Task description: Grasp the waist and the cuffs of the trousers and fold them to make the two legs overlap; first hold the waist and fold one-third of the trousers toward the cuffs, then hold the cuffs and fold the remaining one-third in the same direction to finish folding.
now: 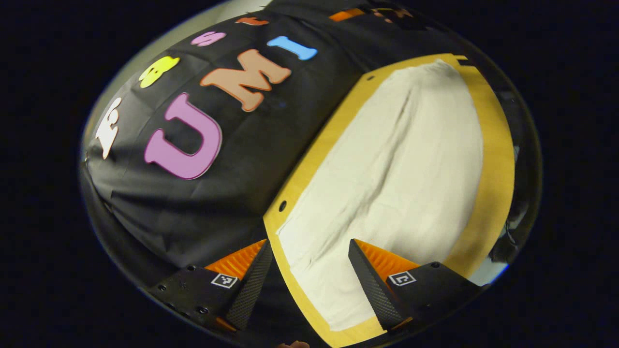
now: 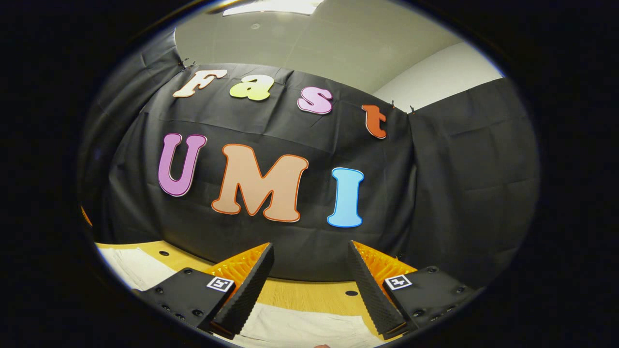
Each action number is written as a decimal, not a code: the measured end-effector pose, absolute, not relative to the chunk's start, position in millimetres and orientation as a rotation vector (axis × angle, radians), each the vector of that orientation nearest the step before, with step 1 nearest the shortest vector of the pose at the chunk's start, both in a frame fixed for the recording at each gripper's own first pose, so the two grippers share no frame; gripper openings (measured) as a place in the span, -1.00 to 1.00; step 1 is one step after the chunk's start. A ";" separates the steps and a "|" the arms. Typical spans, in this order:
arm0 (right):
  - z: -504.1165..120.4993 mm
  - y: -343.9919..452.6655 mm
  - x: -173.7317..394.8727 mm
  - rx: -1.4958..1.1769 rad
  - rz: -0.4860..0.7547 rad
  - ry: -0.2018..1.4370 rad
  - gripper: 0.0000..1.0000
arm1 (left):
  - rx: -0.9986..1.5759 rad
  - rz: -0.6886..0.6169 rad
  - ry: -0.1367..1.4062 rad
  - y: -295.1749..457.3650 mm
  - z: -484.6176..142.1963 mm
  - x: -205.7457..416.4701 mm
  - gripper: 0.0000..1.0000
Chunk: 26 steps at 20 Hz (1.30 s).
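Observation:
Cream trousers [image 1: 396,179] lie flat along a wooden table [image 1: 498,159] in the left gripper view, stretching away from me. My left gripper [image 1: 309,270] hovers open above their near end, one finger over the cloth and the other past the table's edge, nothing between them. In the right gripper view the trousers [image 2: 309,331] show as a pale strip beneath the fingers, with another piece at the left [image 2: 135,268]. My right gripper [image 2: 309,285] stands open over the table [image 2: 300,292], pointed at the booth wall, holding nothing.
The black cloth wall [image 1: 232,159] hangs close behind the table's far edge. Small holes [image 1: 282,205] run along the table's rim. A ceiling and a white wall [image 2: 435,72] show above the cloth in the right gripper view.

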State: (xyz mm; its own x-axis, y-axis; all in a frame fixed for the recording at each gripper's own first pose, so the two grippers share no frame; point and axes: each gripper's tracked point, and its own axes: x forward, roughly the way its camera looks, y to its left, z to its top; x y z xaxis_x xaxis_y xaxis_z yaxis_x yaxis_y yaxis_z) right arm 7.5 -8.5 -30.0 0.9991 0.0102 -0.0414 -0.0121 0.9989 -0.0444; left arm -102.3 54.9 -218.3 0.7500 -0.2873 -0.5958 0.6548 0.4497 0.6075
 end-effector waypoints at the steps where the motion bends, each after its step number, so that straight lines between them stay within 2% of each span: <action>1: -31.6 -7.6 6.0 -0.048 0.012 0.045 0.96 | 0.986 -0.663 0.481 57.6 -231.4 -112.5 0.94; 4: -39.9 -9.2 2.4 -0.052 0.009 0.060 0.96 | 1.115 -0.808 0.574 70.0 -264.8 -140.8 0.94; 9: -47.9 -20.1 -4.5 -0.072 -0.009 0.078 0.96 | 1.202 -0.917 0.705 95.7 -298.4 -178.3 0.94; 13: -53.6 -30.7 -8.2 -0.091 -0.024 0.094 0.94 | 1.255 -0.971 0.781 107.6 -313.7 -194.3 0.95; 15: -56.0 -35.4 -9.6 -0.102 -0.035 0.099 0.94 | 1.284 -0.992 0.763 106.5 -318.1 -188.2 0.92; 21: -70.3 -53.6 -15.8 -0.132 -0.066 0.133 0.94 | 1.344 -0.946 0.735 105.0 -324.5 -159.5 0.84; 23: -75.2 -59.3 -17.2 -0.158 -0.068 0.145 0.94 | 1.350 -0.939 0.739 102.1 -329.4 -153.6 0.52; 24: -77.6 -62.0 -18.5 -0.175 -0.066 0.150 0.94 | 1.340 -0.938 0.754 102.6 -333.8 -152.5 0.30; 25: -81.1 -64.1 -19.9 -0.193 -0.059 0.157 0.94 | 1.322 -0.933 0.772 101.3 -337.1 -153.2 0.19; 26: -85.9 -67.5 -21.3 -0.214 -0.053 0.167 0.94 | 1.309 -0.929 0.791 102.0 -337.6 -155.4 -0.10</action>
